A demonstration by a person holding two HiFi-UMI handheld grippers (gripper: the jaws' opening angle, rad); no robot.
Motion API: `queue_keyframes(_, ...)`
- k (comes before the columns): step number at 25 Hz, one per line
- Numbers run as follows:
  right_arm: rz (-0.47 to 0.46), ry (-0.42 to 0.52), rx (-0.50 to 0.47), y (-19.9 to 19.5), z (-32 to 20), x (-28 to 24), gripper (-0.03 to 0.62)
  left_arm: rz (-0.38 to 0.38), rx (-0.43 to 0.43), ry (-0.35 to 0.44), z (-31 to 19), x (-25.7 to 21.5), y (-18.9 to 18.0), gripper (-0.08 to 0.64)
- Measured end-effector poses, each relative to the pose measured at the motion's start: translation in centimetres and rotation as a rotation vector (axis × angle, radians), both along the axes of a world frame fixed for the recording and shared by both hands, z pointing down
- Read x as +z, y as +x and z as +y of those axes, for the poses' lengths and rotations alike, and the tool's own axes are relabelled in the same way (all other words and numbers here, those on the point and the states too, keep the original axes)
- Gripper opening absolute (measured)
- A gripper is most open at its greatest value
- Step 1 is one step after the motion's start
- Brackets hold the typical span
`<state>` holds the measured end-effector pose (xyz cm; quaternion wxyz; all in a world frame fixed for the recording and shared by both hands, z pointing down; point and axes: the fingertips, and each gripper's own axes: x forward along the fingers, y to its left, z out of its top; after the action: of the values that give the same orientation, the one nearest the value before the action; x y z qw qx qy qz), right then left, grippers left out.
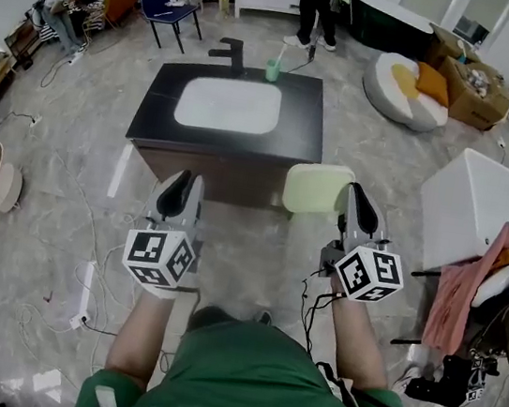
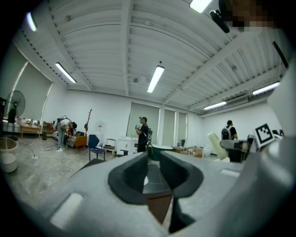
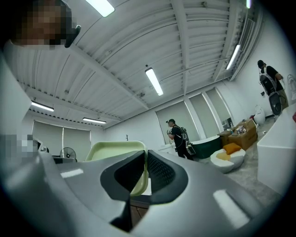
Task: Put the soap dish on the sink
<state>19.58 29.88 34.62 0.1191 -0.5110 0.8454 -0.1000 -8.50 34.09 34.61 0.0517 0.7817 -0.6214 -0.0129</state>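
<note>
The left claw [image 1: 179, 198] hung above the floor, short of the desk [image 1: 154, 112], its jaws a little apart with nothing between them. The right claw [image 1: 359, 213] was clamped on the right rim of the pale green soap dish [image 1: 316, 190]. The dish was held up just before the desk's near right corner, and in the head view it overlapped that corner. The white sink [image 1: 228, 107] sat in the middle of the dark desk. At the far edge stood a black faucet [image 1: 230, 52], with a green cup [image 1: 272, 70] just right of it.
</note>
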Motion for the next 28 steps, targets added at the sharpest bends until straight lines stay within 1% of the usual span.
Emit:
queue_keyframes(7,-0.017,-0.022,-0.017,3.1,-2.4,1.0,0.020,-0.016,-0.022,-0.014,-2.1,0.3,2.5,0.075)
queue_keyframes(12,-0.022,-0.042,-0.010,3.7,-5.3,2.2,0.020,-0.019,-0.012,-0.034,-5.3,1.5,2.9,0.075)
queue_keyframes(16,-0.006,-0.052,0.005,3.3,-8.4,3.0,0.020,-0.001,0.003,-0.044,-9.4,2.7,2.3,0.075)
queue_keyframes(20,0.007,-0.062,0.031,2.6,-12.5,2.8,0.020,0.017,0.027,-0.047,-14.6,2.9,1.2,0.075)
queue_keyframes(28,0.033,-0.064,0.078,-1.1,-20.7,1.9,0.020,0.035,0.090,-0.061,-24.8,3.1,-2.1,0.075)
